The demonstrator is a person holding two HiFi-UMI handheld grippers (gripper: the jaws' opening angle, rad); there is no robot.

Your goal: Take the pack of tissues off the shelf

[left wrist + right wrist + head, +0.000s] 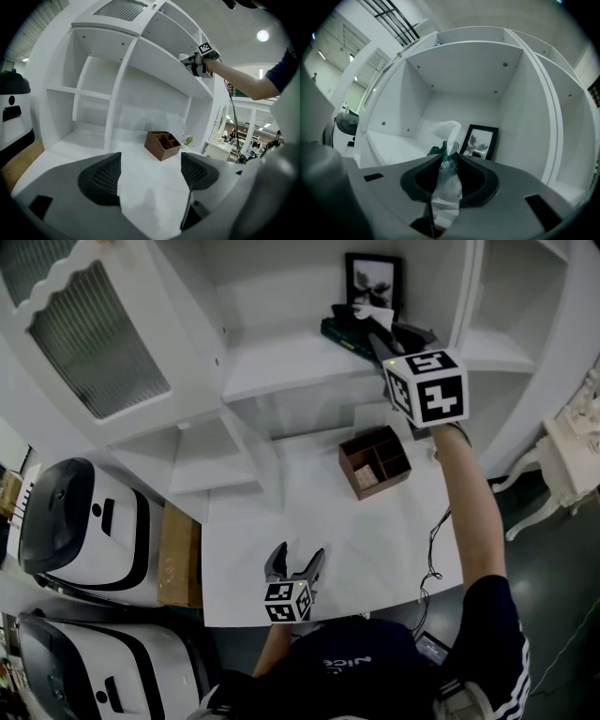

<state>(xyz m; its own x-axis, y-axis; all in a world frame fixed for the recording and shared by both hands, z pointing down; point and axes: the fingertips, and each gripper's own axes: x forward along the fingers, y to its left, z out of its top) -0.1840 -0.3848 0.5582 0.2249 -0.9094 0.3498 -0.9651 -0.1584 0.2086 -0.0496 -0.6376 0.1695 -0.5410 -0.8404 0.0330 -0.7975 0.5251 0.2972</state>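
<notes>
The pack of tissues (349, 330) is dark green, with a white tissue sticking out of its top, and lies on the upper shelf (281, 367) of the white cabinet. My right gripper (379, 339) reaches up to that shelf and is shut on the pack. In the right gripper view the pack (447, 183) is squeezed between the two dark jaws of the right gripper (449, 161), and the white tissue (446, 129) rises above them. My left gripper (297, 564) hovers low over the white table (375, 549), open and empty. In its own view the left gripper (151, 174) has only table between its jaws.
A black picture frame (373, 282) leans at the back of the shelf behind the pack, also seen in the right gripper view (480, 142). A brown wooden organizer (375, 461) stands on the table under the shelf. White machines (84, 521) and a cardboard box (178, 555) stand to the left.
</notes>
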